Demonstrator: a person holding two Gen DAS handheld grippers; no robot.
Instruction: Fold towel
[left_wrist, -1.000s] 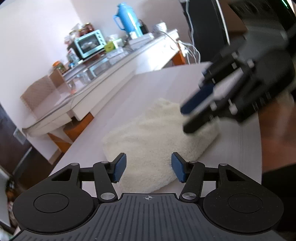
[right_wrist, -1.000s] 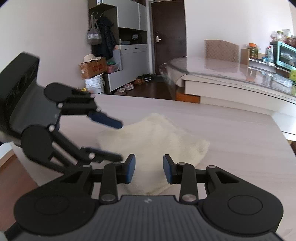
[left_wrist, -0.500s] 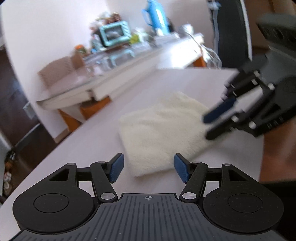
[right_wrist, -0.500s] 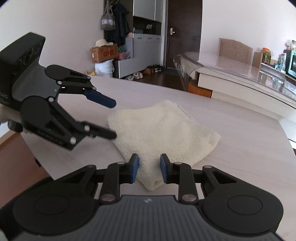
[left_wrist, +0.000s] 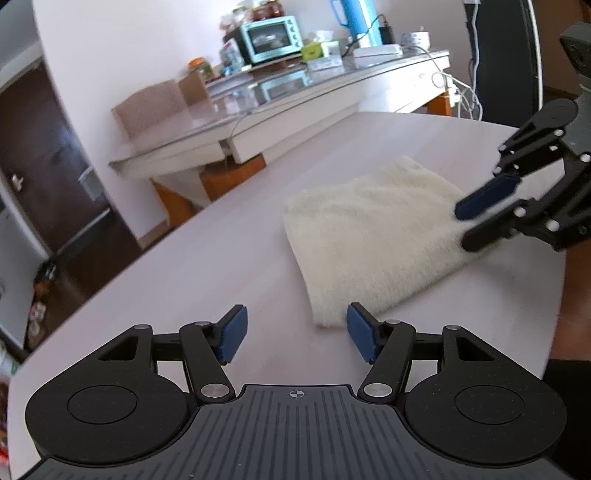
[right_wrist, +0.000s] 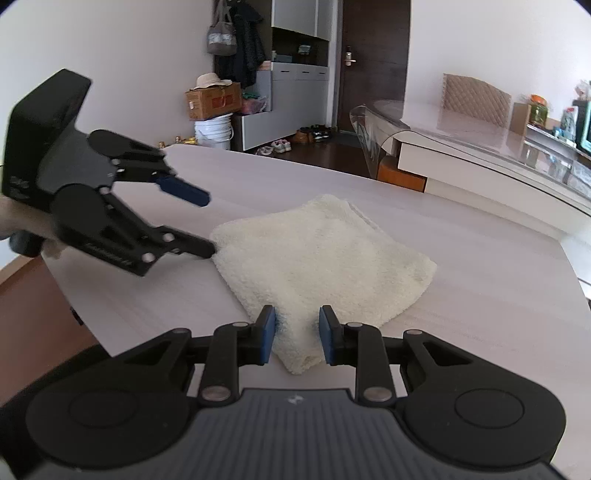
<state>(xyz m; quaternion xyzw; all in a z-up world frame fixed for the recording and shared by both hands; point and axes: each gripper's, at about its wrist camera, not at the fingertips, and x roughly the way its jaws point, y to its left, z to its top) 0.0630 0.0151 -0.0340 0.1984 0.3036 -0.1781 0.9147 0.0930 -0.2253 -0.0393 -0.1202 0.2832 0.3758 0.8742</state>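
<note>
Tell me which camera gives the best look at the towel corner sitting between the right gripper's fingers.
The right wrist view: the towel corner lies directly between the right gripper pads, close and sharp. The left wrist view shows that gripper from the side, slightly blurred, at the towel's far edge, with the corner itself hidden.

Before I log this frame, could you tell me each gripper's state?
Left gripper: open, empty.
Right gripper: open, straddling a towel corner.
</note>
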